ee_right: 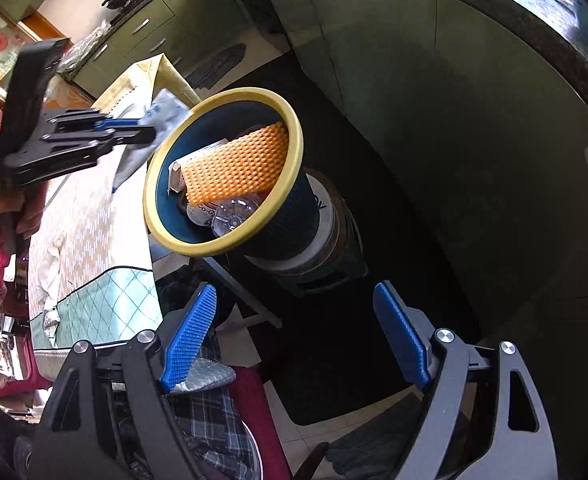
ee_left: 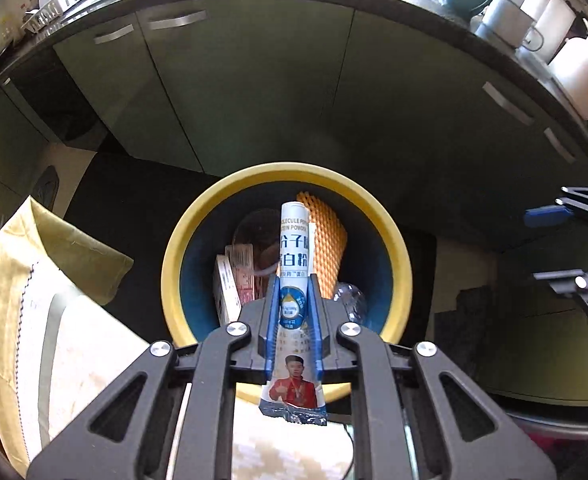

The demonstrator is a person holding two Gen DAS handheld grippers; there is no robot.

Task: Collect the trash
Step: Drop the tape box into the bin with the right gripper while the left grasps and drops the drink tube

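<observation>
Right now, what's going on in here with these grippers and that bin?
A person is collecting trash with a handheld gripper in each hand. The left gripper is shut on a white protein powder sachet, holding it over the yellow-rimmed bin. The bin already holds orange foam mesh, a clear plastic bottle and small boxes. The right gripper is open and empty, off to the side.

A white-and-blue protein powder sachet (ee_left: 294, 280), printed with a red-jacketed figure, sits between blue ribbed gripper pads (ee_left: 270, 320). At frame centre, a dark-blue trash bin (ee_left: 185, 280) with a yellow rim holds orange dimpled foam (ee_right: 237, 160). At lower left, a teal diamond-lattice tablecloth (ee_right: 105, 300).
</observation>
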